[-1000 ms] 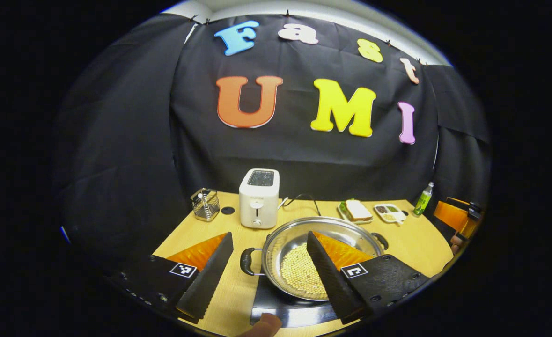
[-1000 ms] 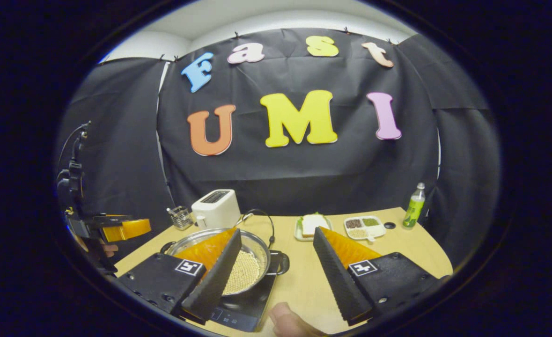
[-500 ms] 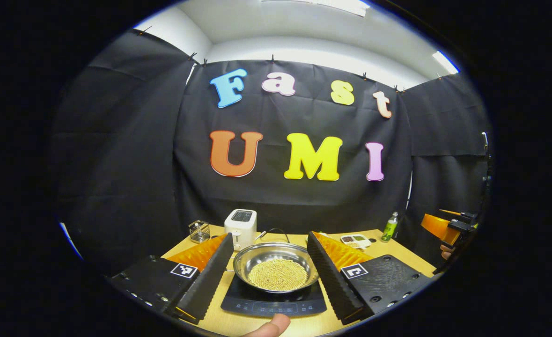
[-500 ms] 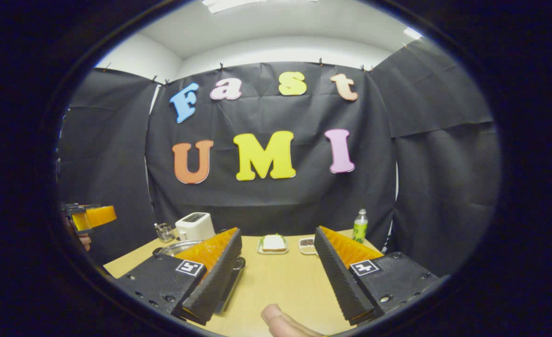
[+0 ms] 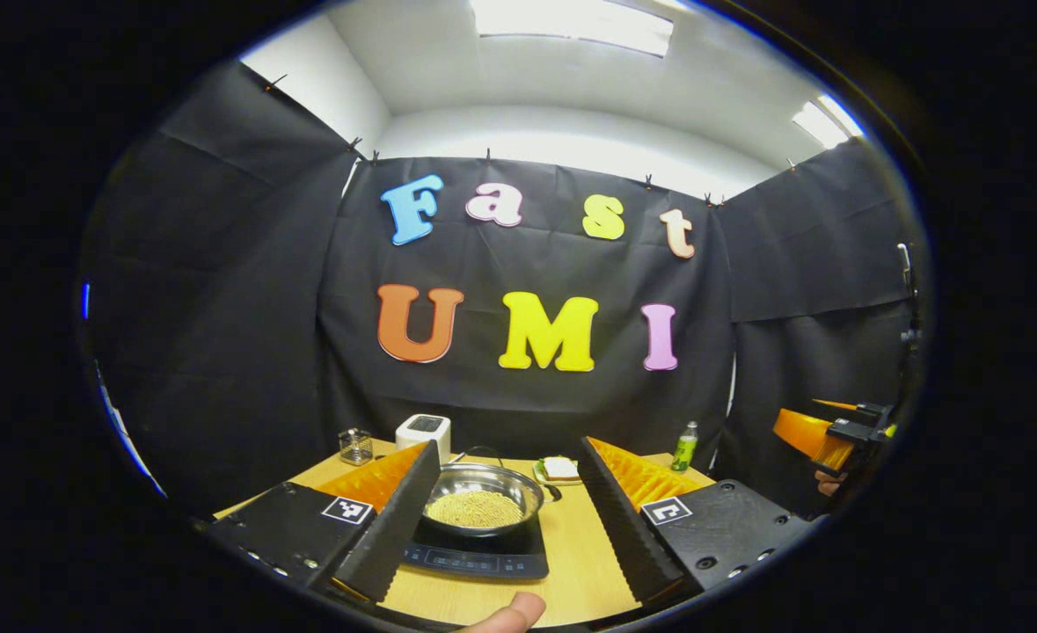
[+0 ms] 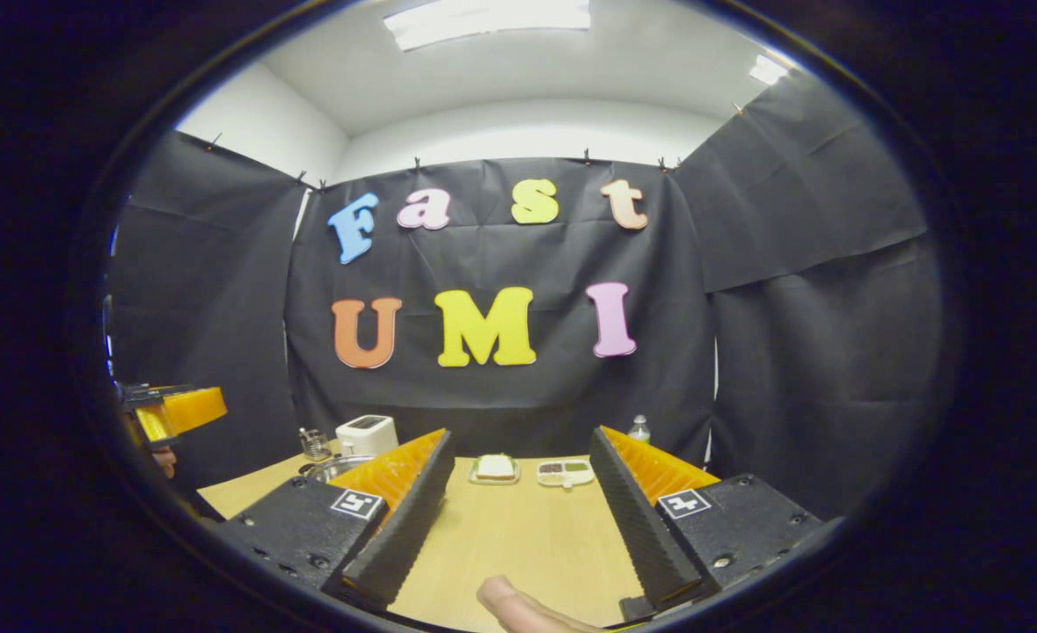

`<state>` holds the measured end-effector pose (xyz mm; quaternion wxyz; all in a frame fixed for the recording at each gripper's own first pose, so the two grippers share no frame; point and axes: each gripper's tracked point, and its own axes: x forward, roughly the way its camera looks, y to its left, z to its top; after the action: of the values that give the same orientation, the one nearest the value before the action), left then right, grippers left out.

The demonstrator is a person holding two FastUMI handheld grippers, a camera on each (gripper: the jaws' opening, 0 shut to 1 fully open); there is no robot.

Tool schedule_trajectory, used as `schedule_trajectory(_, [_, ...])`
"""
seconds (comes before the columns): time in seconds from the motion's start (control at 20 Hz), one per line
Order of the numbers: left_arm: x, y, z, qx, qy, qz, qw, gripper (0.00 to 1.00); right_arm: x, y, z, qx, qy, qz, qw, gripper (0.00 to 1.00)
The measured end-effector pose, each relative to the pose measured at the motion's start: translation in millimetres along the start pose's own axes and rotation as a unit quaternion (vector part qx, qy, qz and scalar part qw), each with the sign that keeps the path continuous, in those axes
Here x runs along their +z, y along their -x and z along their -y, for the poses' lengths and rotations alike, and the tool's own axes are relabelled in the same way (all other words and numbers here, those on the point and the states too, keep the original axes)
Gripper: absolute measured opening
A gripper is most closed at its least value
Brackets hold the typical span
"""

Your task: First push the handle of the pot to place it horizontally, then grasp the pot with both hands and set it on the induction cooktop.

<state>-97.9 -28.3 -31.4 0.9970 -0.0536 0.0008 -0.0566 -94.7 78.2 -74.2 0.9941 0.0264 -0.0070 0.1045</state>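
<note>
The pot (image 5: 481, 499) sits on the induction cooktop (image 5: 476, 556) on the bench (image 5: 571, 563), so I judge the task done. My left tongs (image 5: 505, 527) and right tongs (image 6: 522, 519) are both spread wide, holding nothing, well clear.

Left gripper (image 5: 505, 519) and right gripper (image 6: 522, 519) both gape wide, holding nothing.

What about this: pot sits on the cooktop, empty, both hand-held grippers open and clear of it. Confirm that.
Not empty. The left gripper view shows the pot on the cooktop holding a layer of small yellowish beads. The rest stands: the left hand-held gripper and the right hand-held gripper are open, clear of it.
</note>
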Motion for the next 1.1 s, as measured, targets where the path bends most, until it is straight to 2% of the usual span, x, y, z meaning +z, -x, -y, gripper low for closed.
schedule_trajectory(0.2, [-7.7, 6.1, -15.9, 0.022, -0.016, -0.005, 1.0, 0.95, -1.5, 9.5, 10.5, -0.01, 0.001, -0.003, 1.0, 0.99])
schedule_trajectory(0.4, [-10.7, 4.1, 3.6, -0.01, -0.001, -0.011, 1.0, 0.95, 1.7, 20.6, 3.5, 0.0, 0.006, 0.006, 1.0, 0.99])
schedule_trajectory(0.5, [-9.5, 5.3, -2.2, -0.006, -0.008, -0.006, 1.0, 0.95, 0.0, 24.9, -0.3, 0.009, 0.005, 0.003, 1.0, 0.98])
schedule_trajectory(1.1, [-16.6, 8.6, -11.2, -0.012, -0.011, 0.001, 1.0, 0.95, -2.3, 24.6, 4.6, -0.002, 0.003, -0.006, 1.0, 0.97])
